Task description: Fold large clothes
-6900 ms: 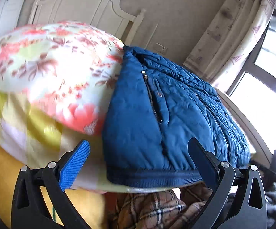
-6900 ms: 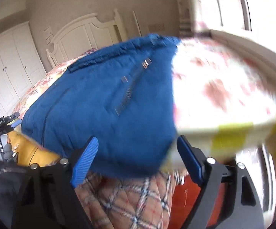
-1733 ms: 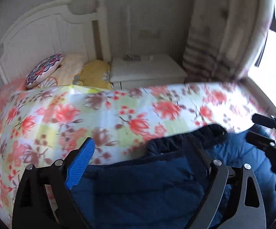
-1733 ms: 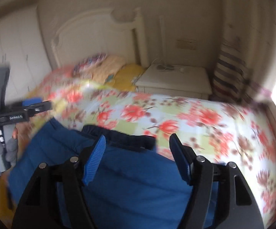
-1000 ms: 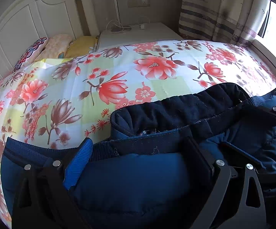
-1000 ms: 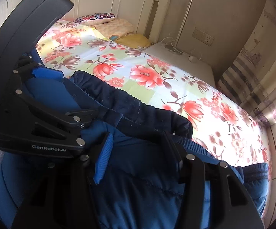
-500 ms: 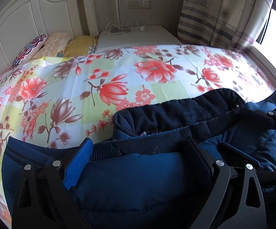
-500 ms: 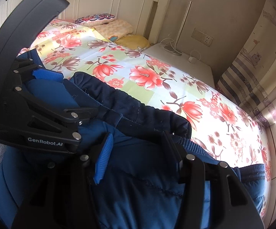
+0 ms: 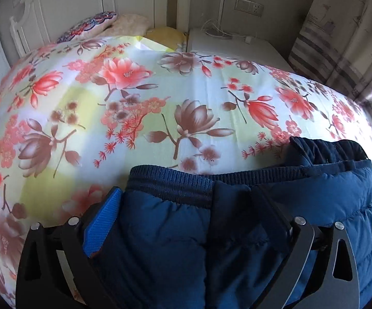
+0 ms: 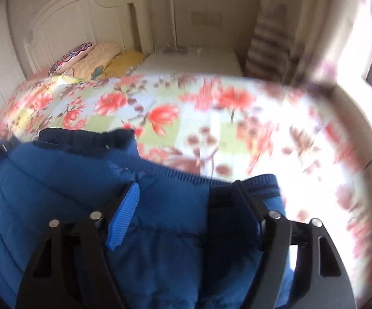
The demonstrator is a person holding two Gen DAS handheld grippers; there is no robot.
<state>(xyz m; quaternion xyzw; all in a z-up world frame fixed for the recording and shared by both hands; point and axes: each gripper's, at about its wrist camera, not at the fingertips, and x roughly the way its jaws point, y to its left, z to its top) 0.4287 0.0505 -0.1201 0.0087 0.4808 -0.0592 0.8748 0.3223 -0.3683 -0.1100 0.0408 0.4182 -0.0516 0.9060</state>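
Right wrist view is blurry. The right gripper [image 10: 186, 206] jaws have just been opening, wide over the blue jacket [image 10: 57, 193]. The left gripper [image 9: 188, 213] jaws look closed on the jacket's cuff. The jacket lies at the bed [image 9: 160, 103]'s near edge, partly cut off.
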